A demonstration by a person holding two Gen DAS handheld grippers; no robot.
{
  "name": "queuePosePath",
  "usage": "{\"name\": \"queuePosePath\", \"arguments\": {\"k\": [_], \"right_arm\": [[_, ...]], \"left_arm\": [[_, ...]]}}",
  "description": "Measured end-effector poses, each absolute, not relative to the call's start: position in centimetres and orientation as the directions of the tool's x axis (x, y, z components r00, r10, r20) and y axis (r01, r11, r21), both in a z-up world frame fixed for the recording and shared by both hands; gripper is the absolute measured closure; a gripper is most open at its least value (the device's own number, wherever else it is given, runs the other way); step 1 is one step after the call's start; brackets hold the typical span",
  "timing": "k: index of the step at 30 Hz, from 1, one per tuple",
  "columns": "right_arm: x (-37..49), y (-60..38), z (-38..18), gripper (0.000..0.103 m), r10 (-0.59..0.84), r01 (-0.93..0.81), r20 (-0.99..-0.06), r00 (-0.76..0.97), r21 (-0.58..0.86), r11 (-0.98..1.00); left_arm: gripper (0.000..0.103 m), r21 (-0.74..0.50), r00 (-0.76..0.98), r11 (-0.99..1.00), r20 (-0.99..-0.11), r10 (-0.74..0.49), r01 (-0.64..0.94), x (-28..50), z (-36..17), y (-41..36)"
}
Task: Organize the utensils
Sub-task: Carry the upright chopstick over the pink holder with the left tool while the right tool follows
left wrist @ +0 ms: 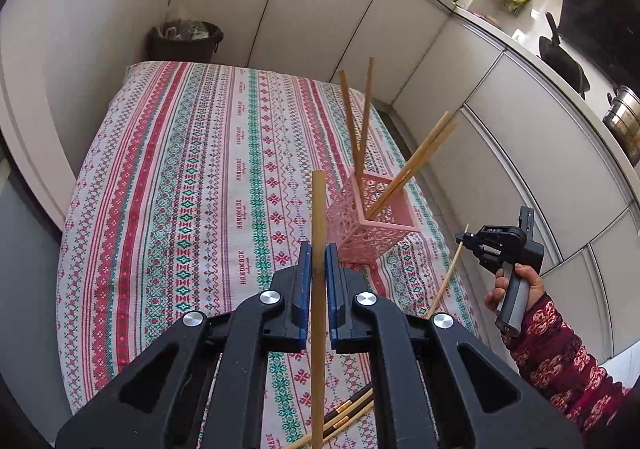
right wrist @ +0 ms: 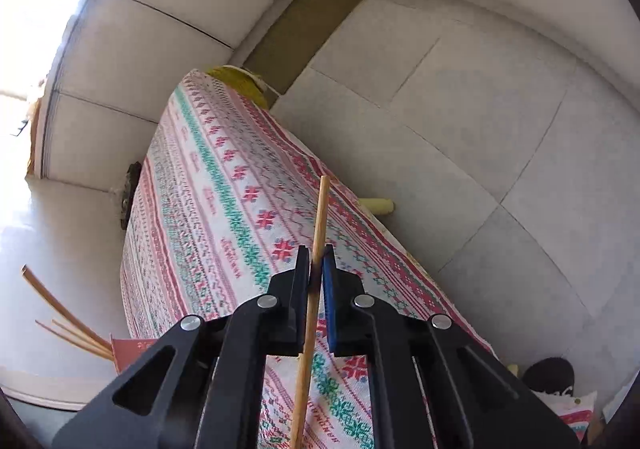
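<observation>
Both grippers are loaded here. The left gripper [left wrist: 318,273] has its blue pads pinched onto a bamboo chopstick [left wrist: 318,233], which stands nearly upright between them, its top poking above the fingers just in front of the pink basket [left wrist: 376,225]. That lattice basket sits on the patterned tablecloth [left wrist: 192,185] and already has four chopsticks [left wrist: 360,117] leaning out of it at odd angles.

Out beyond the basket's right side, the right gripper [right wrist: 317,269] is clamped on a thinner chopstick [right wrist: 316,249], gripped around mid-length with the stick slanting slightly across the pads.

More sticks, some dark with gold bands [left wrist: 344,409], lie on the cloth on the near side of the basket, under the left gripper.

These look light, stiff and smooth, so I'd judge they can pivot or slip in a pinch; a mid-shaft hold, as now, probably keeps them steadiest. The basket looks light too, and the leaning sticks crowd its opening, so a drop-in wants a clear corner and a gentle release to avoid tipping it.
</observation>
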State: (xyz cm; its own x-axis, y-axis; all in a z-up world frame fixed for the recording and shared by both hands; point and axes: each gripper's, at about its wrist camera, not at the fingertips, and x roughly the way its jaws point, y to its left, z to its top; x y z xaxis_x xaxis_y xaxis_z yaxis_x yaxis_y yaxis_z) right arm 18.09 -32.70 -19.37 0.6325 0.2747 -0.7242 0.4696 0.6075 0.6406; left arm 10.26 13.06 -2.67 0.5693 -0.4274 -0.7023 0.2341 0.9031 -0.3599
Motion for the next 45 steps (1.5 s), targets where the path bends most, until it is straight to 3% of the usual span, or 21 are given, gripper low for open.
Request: {"name": "queuePosePath", "arguments": {"k": [6,12,17,22,36,41,45], "right_arm": [[13.3,-28.1,-10.8,0.097,0.265,0.258,-0.622,0.737,0.621,0.74],[8.0,-22.2,-3.5,0.097,0.306,0.05,-0.551,0.777,0.538,0.842],[5.5,-19.4,0.8,0.097,0.334,-0.04,-0.52,0.786,0.496,0.867],[3.5,-18.2,4.0,0.097,0.358,-0.1,-0.495,0.792,0.474,0.875],[4.3,-16.8,7.5,0.097,0.359,-0.13,-0.442,0.822,0.468,0.874],[7.5,-16.7,8.6,0.097,0.307,-0.129,-0.385,0.871,0.423,0.897],[10.8,-16.0,7.6,0.097,0.291,-0.137,-0.382,0.877,0.382,0.914]], "left_arm": [[0.097,-0.376,0.624,0.884,-0.629,-0.464,0.279,7.3,-1.0,11.2],[0.097,-0.333,0.755,0.887,-0.476,-0.451,0.32,3.3,1.7,9.4],[0.097,-0.339,0.814,0.865,-0.332,-0.477,0.369,0.8,3.7,8.7],[0.097,-0.342,0.821,0.853,-0.286,-0.493,0.394,0.3,4.8,8.3],[0.097,-0.246,0.958,0.928,0.0,-0.287,0.278,1.8,8.9,7.0],[0.097,-0.209,0.96,0.937,0.056,-0.273,0.279,5.9,9.1,4.5],[0.097,-0.211,0.957,0.934,0.052,-0.284,0.289,9.9,7.4,3.4]]}}
